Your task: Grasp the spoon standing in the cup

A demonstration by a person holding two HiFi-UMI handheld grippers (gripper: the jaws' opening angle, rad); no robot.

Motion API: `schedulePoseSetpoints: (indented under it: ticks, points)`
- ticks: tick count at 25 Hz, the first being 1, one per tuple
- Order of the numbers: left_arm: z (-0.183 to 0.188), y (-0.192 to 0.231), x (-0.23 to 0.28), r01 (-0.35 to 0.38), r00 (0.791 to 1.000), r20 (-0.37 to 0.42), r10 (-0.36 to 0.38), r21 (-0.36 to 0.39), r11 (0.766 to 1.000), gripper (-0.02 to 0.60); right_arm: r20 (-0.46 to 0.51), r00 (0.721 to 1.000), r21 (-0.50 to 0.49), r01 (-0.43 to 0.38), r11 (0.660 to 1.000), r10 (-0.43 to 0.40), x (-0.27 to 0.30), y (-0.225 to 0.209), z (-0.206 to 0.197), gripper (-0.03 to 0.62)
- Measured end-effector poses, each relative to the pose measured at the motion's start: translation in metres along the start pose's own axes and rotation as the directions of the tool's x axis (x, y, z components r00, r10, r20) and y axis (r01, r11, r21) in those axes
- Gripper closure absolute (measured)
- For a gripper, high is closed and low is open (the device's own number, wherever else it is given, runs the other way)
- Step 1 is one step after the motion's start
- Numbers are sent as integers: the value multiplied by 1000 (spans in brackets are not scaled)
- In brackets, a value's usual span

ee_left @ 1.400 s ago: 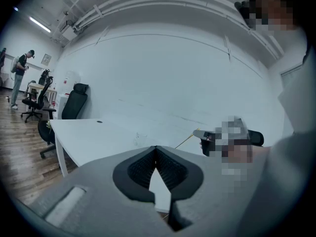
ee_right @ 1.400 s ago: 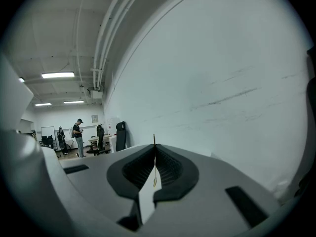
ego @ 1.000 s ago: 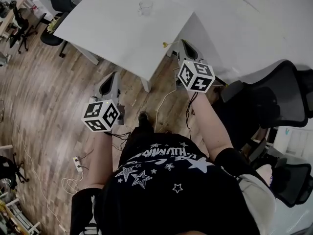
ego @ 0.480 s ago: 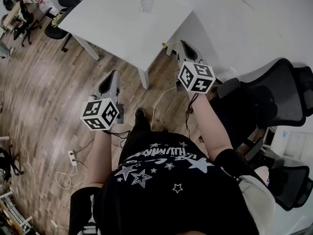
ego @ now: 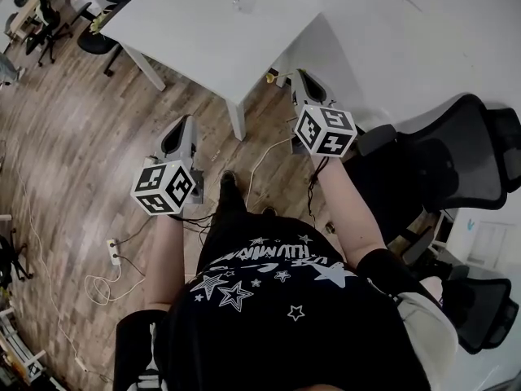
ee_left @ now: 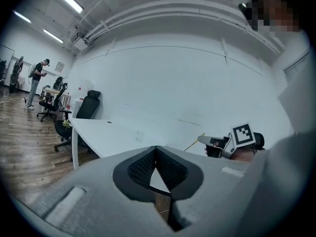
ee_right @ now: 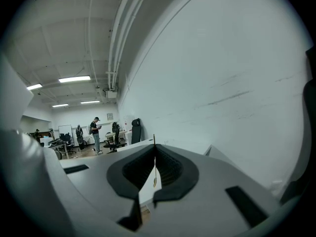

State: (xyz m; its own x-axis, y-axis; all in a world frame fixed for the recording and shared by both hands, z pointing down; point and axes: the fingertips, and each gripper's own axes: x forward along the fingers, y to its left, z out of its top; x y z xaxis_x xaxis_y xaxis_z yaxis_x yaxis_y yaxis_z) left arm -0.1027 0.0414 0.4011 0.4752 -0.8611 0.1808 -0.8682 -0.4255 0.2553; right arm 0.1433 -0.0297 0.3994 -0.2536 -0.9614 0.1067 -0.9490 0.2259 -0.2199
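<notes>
The clear glass cup (ego: 242, 1) stands on the white table (ego: 187, 39), far ahead of both grippers. My right gripper (ego: 299, 75) is shut on a thin gold spoon (ego: 271, 76), whose end sticks out to the left of the jaw tips. In the right gripper view the spoon (ee_right: 155, 171) shows as a slim stick between the closed pads of my right gripper (ee_right: 154, 149). The left gripper view shows it (ee_left: 191, 144) jutting from the right gripper (ee_left: 208, 141). My left gripper (ego: 181, 125) hangs over the wood floor, its jaws closed tip to tip on nothing (ee_left: 156, 148).
Black office chairs (ego: 456, 161) stand close on the right. Cables and a power strip (ego: 114, 251) lie on the wood floor at the left. A white wall runs behind the table. People (ee_left: 37, 80) and more chairs are far off across the room.
Both grippers have drawn back from the table together with the person; the table corner and cup now lie farther up the head view. The spoon stays in the right jaws.
</notes>
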Motion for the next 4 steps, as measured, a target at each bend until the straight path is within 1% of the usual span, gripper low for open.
schedulePoseSetpoints:
  ticks: [4]
  points:
    - [-3, -3, -6, -8, 1000, 7, 8, -3, 1000, 574, -2, 1000, -2, -5, 1000, 5, -10, -2, -3, 579]
